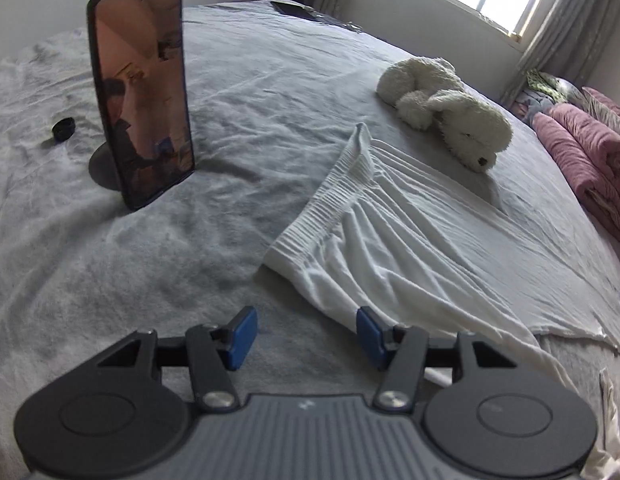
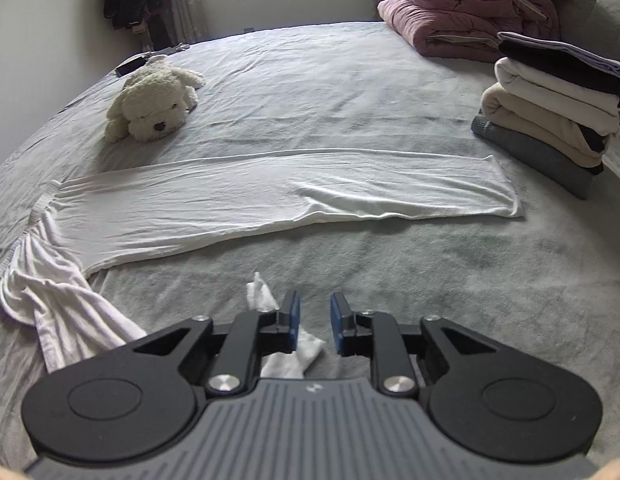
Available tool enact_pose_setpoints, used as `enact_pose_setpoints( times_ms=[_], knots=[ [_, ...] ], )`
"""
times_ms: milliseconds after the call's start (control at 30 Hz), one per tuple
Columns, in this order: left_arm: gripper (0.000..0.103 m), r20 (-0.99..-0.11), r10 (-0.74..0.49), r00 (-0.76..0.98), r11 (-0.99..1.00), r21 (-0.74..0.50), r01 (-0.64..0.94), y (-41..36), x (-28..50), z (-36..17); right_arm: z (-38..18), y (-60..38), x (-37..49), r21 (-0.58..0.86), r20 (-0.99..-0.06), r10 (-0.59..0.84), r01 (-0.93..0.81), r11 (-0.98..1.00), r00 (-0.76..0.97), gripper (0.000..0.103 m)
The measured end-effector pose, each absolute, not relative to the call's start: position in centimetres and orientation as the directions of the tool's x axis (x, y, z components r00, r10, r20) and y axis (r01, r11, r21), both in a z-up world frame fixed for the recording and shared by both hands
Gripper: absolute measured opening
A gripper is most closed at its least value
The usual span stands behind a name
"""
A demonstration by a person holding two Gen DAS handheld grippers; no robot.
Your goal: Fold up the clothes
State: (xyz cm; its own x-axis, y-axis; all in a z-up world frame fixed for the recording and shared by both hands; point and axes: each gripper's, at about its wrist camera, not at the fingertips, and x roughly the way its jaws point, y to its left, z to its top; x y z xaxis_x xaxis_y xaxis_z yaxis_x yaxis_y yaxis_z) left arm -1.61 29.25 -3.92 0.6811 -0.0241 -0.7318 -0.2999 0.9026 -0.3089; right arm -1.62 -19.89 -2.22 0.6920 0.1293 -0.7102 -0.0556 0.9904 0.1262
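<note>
White trousers [image 2: 269, 196] lie on a grey bedsheet [image 2: 350, 80]. A cream plush dog [image 2: 153, 104] rests near a pink quilt [image 2: 462, 20].

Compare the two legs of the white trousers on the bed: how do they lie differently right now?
The far leg lies flat and stretched straight toward the stack of folded clothes; the near leg is bunched, wrinkled and angled toward the right gripper. The far leg's hem shows fully; the near leg's end is hidden under that gripper. Both are white and join at the elastic waistband.
</note>
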Motion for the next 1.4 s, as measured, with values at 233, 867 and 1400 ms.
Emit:
enact_pose_setpoints(
  times_ms=[233,867,1400],
  knots=[
    [0.049,-0.718,-0.067,0.693,0.817,-0.439,-0.375,31.3,-0.9,-5.5,-3.1,-12.7,-3.9,0.207,-0.694,0.309,-0.231,0.951,0.65,0.039],
    [0.0,-0.72,0.018,0.693,0.867,-0.333,-0.369,29.7,0.3,-5.2,-7.0,-1.5,-7.3,-0.017,-0.766,0.359,-0.575,0.818,0.533,0.007],
    [0.0,-0.718,0.09,0.69,0.859,-0.294,-0.419,33.2,-1.1,-3.1,-4.0,-2.3,-7.5,0.07,-0.766,0.438,-0.617,0.784,0.47,0.018]
  ],
)
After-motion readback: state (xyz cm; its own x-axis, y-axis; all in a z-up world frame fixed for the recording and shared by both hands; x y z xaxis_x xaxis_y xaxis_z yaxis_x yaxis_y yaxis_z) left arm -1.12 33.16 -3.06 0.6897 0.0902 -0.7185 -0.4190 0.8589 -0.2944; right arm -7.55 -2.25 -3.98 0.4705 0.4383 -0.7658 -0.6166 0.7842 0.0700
